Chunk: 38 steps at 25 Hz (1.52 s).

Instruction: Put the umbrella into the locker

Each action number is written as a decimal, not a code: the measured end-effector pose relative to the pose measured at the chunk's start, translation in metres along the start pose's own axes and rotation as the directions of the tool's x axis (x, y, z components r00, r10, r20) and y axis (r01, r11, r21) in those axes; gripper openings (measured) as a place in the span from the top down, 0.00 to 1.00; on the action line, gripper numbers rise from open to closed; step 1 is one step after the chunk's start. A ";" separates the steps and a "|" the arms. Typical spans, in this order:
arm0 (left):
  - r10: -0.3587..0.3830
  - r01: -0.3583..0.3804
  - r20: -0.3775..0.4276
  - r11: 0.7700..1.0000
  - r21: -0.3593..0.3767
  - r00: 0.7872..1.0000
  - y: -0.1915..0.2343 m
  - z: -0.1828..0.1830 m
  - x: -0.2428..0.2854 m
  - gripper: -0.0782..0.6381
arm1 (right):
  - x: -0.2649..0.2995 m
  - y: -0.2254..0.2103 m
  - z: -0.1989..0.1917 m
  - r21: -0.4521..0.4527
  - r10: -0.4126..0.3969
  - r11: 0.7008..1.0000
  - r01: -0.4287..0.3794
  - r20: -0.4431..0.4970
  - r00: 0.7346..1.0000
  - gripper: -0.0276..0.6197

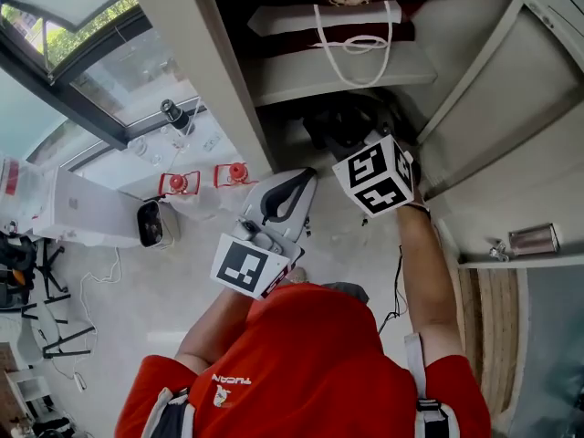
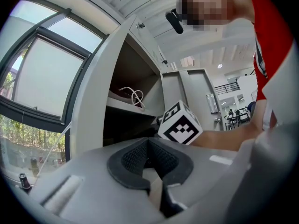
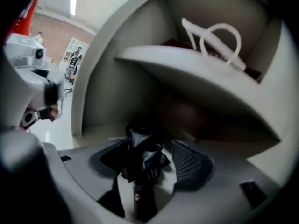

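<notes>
The black folded umbrella (image 3: 142,157) lies between the jaws of my right gripper (image 3: 149,161), resting against the left pad; the right pad (image 3: 191,164) stands clear of it with a gap. The gripper is open. In the head view this gripper (image 1: 358,140) reaches into the locker's lower compartment (image 1: 301,130), with the dark umbrella (image 1: 339,124) in front of its marker cube (image 1: 376,176). My left gripper (image 1: 294,188) is held outside the locker, level, its dark pads (image 2: 135,155) closed together with nothing between them.
The shelf above (image 1: 347,82) carries a white bag with rope handles (image 1: 354,27). The locker door (image 1: 511,99) stands open at the right. Red objects (image 1: 178,182), a white box (image 1: 87,210) and cables lie on the floor by the window at the left.
</notes>
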<state>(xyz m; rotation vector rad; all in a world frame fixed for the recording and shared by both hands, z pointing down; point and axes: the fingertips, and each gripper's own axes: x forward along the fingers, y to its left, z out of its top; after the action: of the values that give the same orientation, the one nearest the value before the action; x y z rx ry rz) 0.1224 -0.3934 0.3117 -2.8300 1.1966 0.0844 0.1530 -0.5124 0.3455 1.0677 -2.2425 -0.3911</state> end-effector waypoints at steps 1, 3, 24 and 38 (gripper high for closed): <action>-0.004 0.004 0.000 1.000 0.000 1.000 -0.001 0.000 0.001 0.88 | -0.008 0.000 0.003 0.002 -0.017 1.000 0.017 0.022 1.000 0.52; -0.018 0.018 0.010 1.000 0.000 1.000 -0.005 0.001 0.002 0.88 | -0.027 0.004 0.010 0.038 -0.033 0.999 0.031 0.073 0.997 0.52; -0.141 0.142 0.050 0.990 -0.022 0.989 -0.046 0.014 -0.001 0.88 | -0.166 0.054 0.007 0.585 -0.193 0.808 -0.069 0.374 0.907 0.95; -0.180 0.182 0.054 0.982 -0.046 0.982 -0.058 0.011 -0.003 0.88 | -0.176 0.075 0.003 0.582 -0.208 0.813 -0.032 0.340 0.917 0.95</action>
<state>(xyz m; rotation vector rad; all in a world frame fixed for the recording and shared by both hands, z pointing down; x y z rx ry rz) 0.1617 -0.3496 0.3035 -2.9466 0.9352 0.1755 0.1910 -0.3287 0.3097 1.5183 -2.7720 0.0765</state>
